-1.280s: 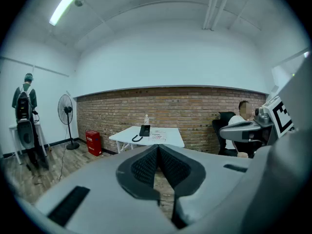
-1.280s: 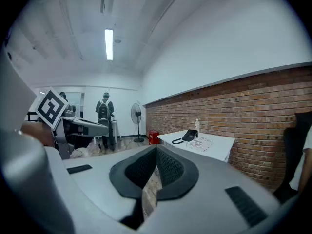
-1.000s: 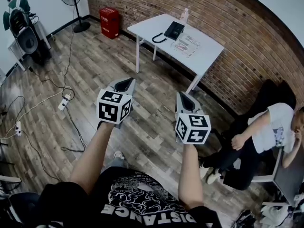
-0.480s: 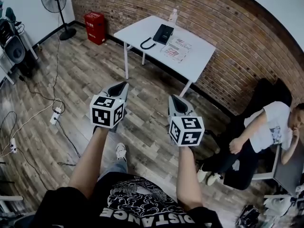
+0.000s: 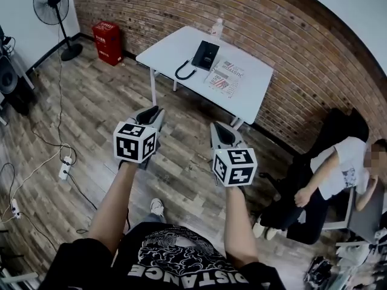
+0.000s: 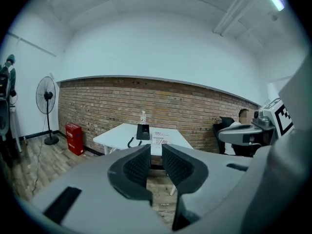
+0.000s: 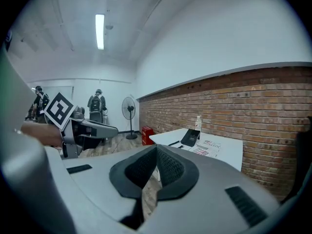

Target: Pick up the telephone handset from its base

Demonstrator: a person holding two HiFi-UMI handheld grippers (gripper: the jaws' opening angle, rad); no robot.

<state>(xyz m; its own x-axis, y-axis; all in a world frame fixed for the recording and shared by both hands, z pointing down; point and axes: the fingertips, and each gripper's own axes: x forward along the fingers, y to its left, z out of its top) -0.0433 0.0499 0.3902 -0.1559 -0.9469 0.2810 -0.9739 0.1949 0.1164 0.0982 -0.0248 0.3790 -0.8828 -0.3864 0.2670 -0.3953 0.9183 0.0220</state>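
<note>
The black telephone (image 5: 205, 55) lies on a white table (image 5: 181, 44) against the brick wall, its coiled cord (image 5: 183, 72) looping toward the table's front edge. From this far I cannot tell the handset from the base. Both grippers are held side by side in the air over the wooden floor, well short of the table. The jaws of the left gripper (image 5: 152, 115) are opening, a narrow gap shows between them in the left gripper view (image 6: 156, 152), and nothing is in it. My right gripper (image 5: 219, 128) is shut and empty, its jaws meeting at the tips (image 7: 156, 150).
A clear bottle (image 5: 216, 27) and printed papers (image 5: 225, 77) share the table. A red box (image 5: 107, 42) and a standing fan (image 5: 54, 5) stand at the left wall. A person sits on a chair (image 5: 338, 168) at the right. Cables and a power strip (image 5: 63, 169) lie on the floor.
The table with the telephone has come nearer and shifted left in the head view. Both grippers have been carried forward toward it, still side by side.
</note>
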